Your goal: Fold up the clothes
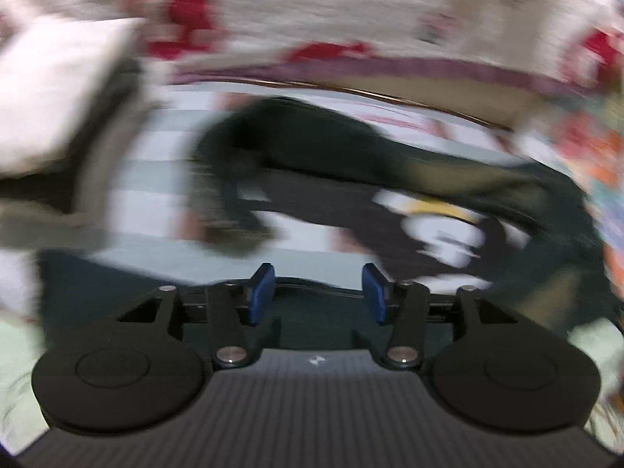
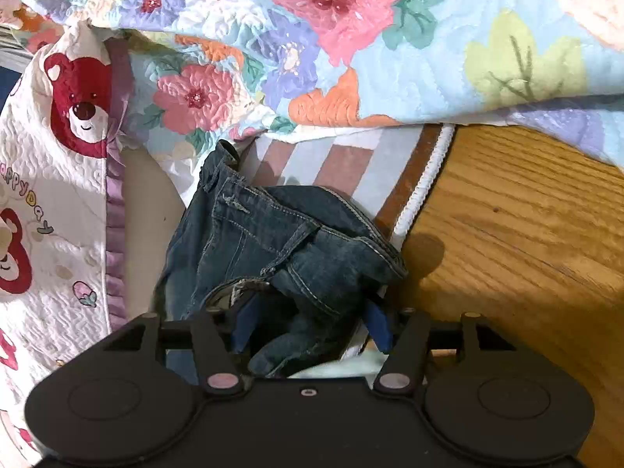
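Observation:
In the right wrist view a pair of dark blue jeans [image 2: 273, 241] lies bunched on the striped bedsheet [image 2: 343, 156] near the bed's edge. My right gripper [image 2: 312, 321] has its blue pads on either side of a thick fold of the jeans and grips it. The left wrist view is heavily blurred. My left gripper [image 1: 318, 292] is open and empty, its blue pads wide apart. Ahead of it lies a dark garment [image 1: 312, 144] and a dark cloth with a white and yellow print [image 1: 440, 226].
A floral quilt [image 2: 351, 39] covers the bed's far side and a white bear-print quilt [image 2: 50, 156] lies to the left. A wooden floor [image 2: 526, 234] lies to the right of the bed edge. A white pillow-like shape [image 1: 58, 89] shows at the left.

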### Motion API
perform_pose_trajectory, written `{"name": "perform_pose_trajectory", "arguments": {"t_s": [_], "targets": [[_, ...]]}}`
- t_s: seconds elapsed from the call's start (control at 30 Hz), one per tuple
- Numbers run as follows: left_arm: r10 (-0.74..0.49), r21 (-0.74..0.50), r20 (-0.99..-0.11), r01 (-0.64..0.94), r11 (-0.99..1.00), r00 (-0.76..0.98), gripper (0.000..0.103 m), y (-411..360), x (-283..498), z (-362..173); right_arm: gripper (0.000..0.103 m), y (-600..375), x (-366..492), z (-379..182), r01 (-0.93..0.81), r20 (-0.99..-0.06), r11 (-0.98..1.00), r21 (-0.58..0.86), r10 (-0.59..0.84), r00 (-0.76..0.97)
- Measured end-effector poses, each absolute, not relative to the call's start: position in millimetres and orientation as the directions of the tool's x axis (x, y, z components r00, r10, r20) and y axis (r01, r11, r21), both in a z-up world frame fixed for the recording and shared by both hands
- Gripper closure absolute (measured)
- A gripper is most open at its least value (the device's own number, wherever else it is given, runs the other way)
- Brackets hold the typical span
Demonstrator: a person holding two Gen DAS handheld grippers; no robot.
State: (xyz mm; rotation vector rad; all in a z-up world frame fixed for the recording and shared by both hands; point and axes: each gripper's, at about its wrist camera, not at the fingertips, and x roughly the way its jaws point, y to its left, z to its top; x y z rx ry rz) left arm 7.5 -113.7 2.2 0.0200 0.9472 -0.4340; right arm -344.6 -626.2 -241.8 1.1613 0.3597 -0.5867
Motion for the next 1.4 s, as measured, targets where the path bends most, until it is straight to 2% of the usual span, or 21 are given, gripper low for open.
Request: {"name": "perform_pose_trajectory", "arguments": {"t_s": [0.03, 0.07, 0.1, 0.2, 0.3, 0.4, 0.47, 0.53, 0.6, 0.67, 0.73, 0.83, 0.87, 0.93, 1.03, 1.13, 1.3, 1.4], "targets": [[-0.368, -0.157, -0.78, 0.41, 0.898, 0.506, 0.051, -126, 7, -1, 0.046, -625, -340, -240, 0.621, -0.557, 0.329, 0.712, -0.275, 0.784], [-0.369, -0.141, -0.78, 0.433, 0.89, 0.505, 0.051, -139, 7, -6, 0.064, -623, -335, -240, 0.642, -0.569, 0.38, 0.666, -0.298, 0.766], [-0.372, -0.126, -0.78, 0.456, 0.881, 0.502, 0.051, -152, 8, -10, 0.071, -621, -330, -240, 0.661, -0.58, 0.428, 0.616, -0.322, 0.748], [-0.433, -0.187, -0.815, 0.533, 0.825, 0.385, 0.05, -180, 10, -26, 0.083, -611, -323, -222, 0.645, -0.553, 0.575, 0.504, -0.358, 0.752], [-0.403, -0.128, -0.853, 0.615, 0.778, 0.332, 0.05, -204, 12, -41, 0.086, -612, -319, -162, 0.573, -0.469, 0.73, 0.373, -0.384, 0.795], [-0.379, -0.122, -0.893, 0.68, 0.723, 0.242, 0.05, -221, 15, -58, 0.087, -612, -332, -69, 0.468, -0.285, 0.829, 0.307, -0.389, 0.876], [-0.359, -0.147, -0.92, 0.713, 0.686, 0.155, 0.05, -228, 7, -72, 0.088, -611, -344, -48, 0.476, -0.27, 0.838, 0.265, -0.41, 0.871], [-0.307, -0.163, -0.95, 0.739, 0.654, 0.063, 0.05, -234, -1, -90, 0.088, -622, -350, -60, 0.537, -0.359, 0.815, 0.218, -0.444, 0.821], [-0.293, -0.152, -0.954, 0.742, 0.653, 0.063, 0.05, -233, -12, -102, 0.087, -641, -349, -96, 0.613, -0.515, 0.769, 0.183, -0.456, 0.726], [-0.305, -0.164, -0.95, 0.724, 0.67, 0.067, 0.05, -228, -13, -100, 0.087, -656, -348, -133, 0.67, -0.662, 0.715, 0.2, -0.406, 0.63], [-0.314, -0.175, -0.947, 0.711, 0.681, 0.068, 0.05, -223, -11, -95, 0.083, -665, -347, -160, 0.718, -0.766, 0.667, 0.196, -0.353, 0.537], [-0.308, -0.166, -0.948, 0.701, 0.693, 0.079, 0.05, -216, -10, -88, 0.062, -669, -345, -173, 0.759, -0.846, 0.633, 0.155, -0.311, 0.433], [-0.305, -0.161, -0.949, 0.7, 0.695, 0.084, 0.05, -214, -9, -86, 0.054, -669, -343, -165, 0.754, -0.848, 0.644, 0.126, -0.325, 0.419], [-0.301, -0.143, -0.947, 0.697, 0.703, 0.109, 0.05, -212, -9, -82, 0.053, -666, -340, -146, 0.736, -0.841, 0.674, 0.064, -0.361, 0.404], [-0.283, 0.004, -0.908, 0.68, 0.733, 0.309, 0.05, -209, -5, -65, 0.05, -646, -341, -108, 0.71, -0.775, 0.704, -0.023, -0.462, 0.432], [-0.29, 0.041, -0.848, 0.599, 0.799, 0.444, 0.05, -180, 4, -47, 0.041, -618, -327, -78, 0.639, -0.694, 0.764, -0.087, -0.506, 0.512], [-0.308, -0.081, -0.794, 0.411, 0.908, 0.525, 0.048, -111, 33, -38, 0.038, -563, -268, -55, 0.248, -0.643, 0.964, 0.099, -0.128, 0.755], [-0.224, -0.058, -0.79, 0.295, 0.954, 0.571, 0.048, -84, 64, -42, 0.038, -513, -206, -26, -0.006, -0.573, 0.995, 0.098, 0.061, 0.818]]}}
